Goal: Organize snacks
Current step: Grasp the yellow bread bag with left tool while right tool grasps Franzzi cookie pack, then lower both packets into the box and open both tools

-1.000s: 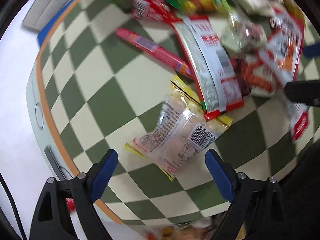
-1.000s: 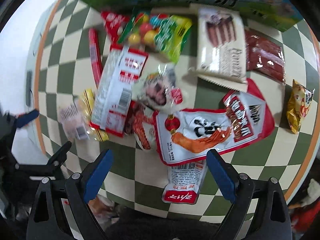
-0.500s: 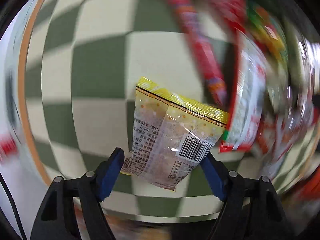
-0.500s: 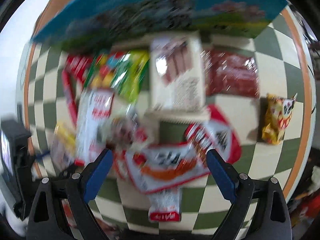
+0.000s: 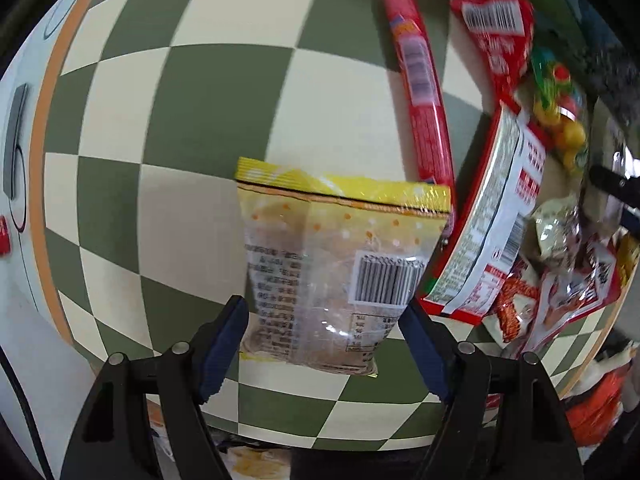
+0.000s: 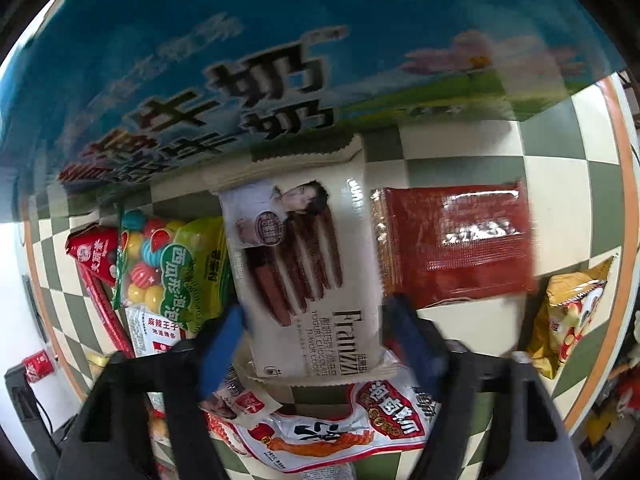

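- Both grippers have closed in on the pile since a second ago.
- Left gripper (image 5: 322,344), fingers apart, straddles the yellow-topped clear plastic snack bag (image 5: 336,264) lying on the checkered bench (image 5: 192,128), long axis pointing away.
- Right gripper (image 6: 316,344), also spread, brackets the cream Franzzi cookie packet (image 6: 308,276).

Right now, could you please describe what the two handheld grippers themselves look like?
The left gripper and right gripper look alike: black plastic two-finger frames with triangular cut-outs, silver round rivets at the joints, and blue pads lining the inner fingertips. No sleeves or markings show.
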A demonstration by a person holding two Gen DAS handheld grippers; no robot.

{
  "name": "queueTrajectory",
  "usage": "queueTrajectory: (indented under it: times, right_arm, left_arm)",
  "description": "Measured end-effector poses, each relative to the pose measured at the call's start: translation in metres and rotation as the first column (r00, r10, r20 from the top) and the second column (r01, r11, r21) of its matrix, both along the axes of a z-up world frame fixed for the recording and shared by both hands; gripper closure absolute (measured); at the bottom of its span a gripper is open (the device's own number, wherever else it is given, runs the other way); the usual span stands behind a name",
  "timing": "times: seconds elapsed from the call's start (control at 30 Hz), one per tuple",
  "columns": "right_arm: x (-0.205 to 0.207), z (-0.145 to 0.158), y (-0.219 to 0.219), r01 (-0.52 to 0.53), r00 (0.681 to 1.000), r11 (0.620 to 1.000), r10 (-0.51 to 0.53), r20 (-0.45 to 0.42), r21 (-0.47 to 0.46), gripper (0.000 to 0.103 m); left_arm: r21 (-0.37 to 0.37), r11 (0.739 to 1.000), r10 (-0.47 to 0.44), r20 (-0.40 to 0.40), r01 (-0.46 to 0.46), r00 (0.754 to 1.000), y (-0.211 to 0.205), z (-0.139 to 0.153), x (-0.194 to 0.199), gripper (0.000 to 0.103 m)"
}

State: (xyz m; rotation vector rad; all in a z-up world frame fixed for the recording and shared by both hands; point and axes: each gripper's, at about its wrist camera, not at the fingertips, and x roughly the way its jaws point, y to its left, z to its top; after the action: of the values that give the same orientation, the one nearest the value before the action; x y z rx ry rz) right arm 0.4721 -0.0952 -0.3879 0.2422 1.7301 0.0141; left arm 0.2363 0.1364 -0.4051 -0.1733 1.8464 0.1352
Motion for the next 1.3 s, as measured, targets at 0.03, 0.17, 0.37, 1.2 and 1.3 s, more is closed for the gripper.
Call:
queueTrajectory:
  times: [0.03,0.17,0.37,1.2,1.3]
  right_arm:
    - [0.000,0.001,0.002,-0.013,1.000,1.000,0.013,0.002,-0.010,0.039]
    - [-0.012,0.003,0.005,-0.040,0.999,0.999,0.039,-0.009,-0.018,0.040]
    - [-0.046,0.012,-0.002,-0.095,0.993,0.995,0.096,-0.070,0.019,0.040]
    - [-0.086,0.030,0.004,-0.061,0.997,0.994,0.066,-0.043,0.094,0.040]
    - [-0.094,0.055,0.001,-0.068,0.997,0.989,0.070,-0.009,0.129,0.041]
  left_arm:
    - [0.002,1.000,-0.004,-0.006,0.004,1.000,-0.002,-0.002,-0.002,0.027]
    - [0.016,0.999,0.027,0.014,-0.027,1.000,0.001,-0.004,-0.015,0.047]
    - [-0.006,0.998,0.056,0.026,-0.056,0.998,0.003,-0.010,-0.027,0.049]
    - [0.006,1.000,-0.014,0.133,0.013,0.991,-0.041,0.056,-0.035,0.058]
    - [-0.032,0.999,-0.016,0.189,0.023,0.982,-0.056,0.090,-0.038,0.059]
